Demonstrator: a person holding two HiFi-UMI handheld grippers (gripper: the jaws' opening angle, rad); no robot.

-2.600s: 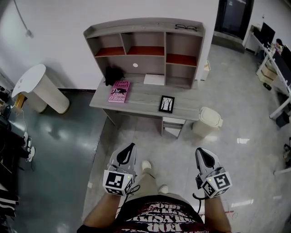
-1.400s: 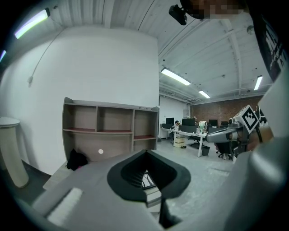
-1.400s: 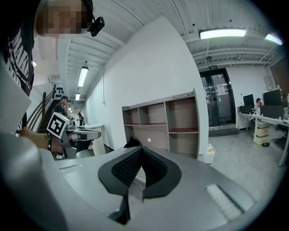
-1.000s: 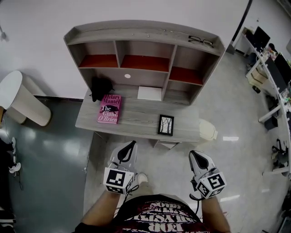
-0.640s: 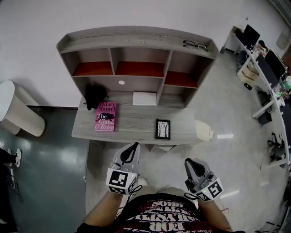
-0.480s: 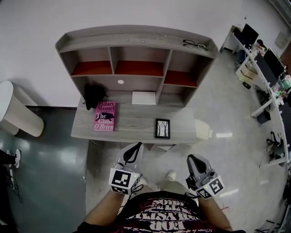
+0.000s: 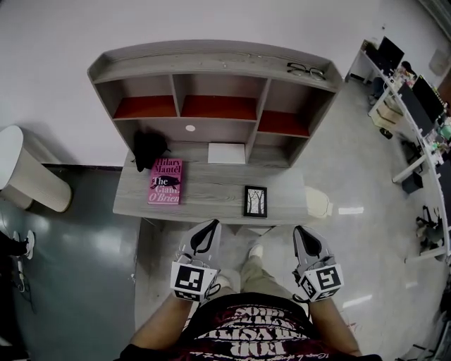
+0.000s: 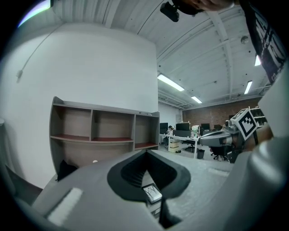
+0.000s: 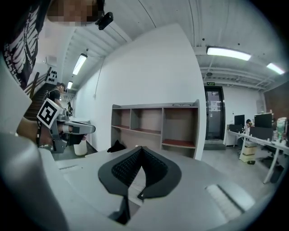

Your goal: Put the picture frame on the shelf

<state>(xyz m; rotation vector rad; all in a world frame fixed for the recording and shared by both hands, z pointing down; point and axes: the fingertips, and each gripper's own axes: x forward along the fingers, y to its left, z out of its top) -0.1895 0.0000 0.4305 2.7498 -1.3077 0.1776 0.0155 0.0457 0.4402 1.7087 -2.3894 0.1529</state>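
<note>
Since the earliest frame the person has walked up to the desk (image 7: 211, 194), which now lies just ahead. In the last half second the right gripper (image 7: 309, 238) has come forward level with the left gripper (image 7: 206, 233), and a shoe (image 7: 255, 250) has stepped forward between them.

Nearest is a dark shirt (image 7: 246, 331) with pale red lettering, seen upside down and too broken to read. Both grippers are closed, tips meeting, with nothing between them. Each carries a cube of black-and-white square markers.

Underfoot the glossy floor (image 7: 366, 211) is pale grey, turning dark green at the left.

The picture frame (image 7: 255, 201) lies flat on the grey wood-grain desk, close to its front edge and right of the middle, untouched and well ahead of both grippers. It is black and shows bare trees on white.

On the desk's left part lies a pink book (image 7: 165, 181). Its cover reads "Mantel" at the top and "The Giant, O'Brien" below. Just behind it sits a black bundle (image 7: 149, 147), and a white sheet (image 7: 227, 153) lies at mid-rear.

The shelf (image 7: 211, 67) stands on the back of the desk. It is grey wood with three open upper compartments that have red-brown floors. A pair of glasses (image 7: 306, 70) rests on the right end of its top board.

Behind it is a plain white wall (image 7: 211, 21). A white rounded pedestal (image 7: 25, 169) stands at the left and a white bin (image 7: 320, 208) just right of the desk. Office desks with monitors (image 7: 416, 99) fill the far right.
</note>
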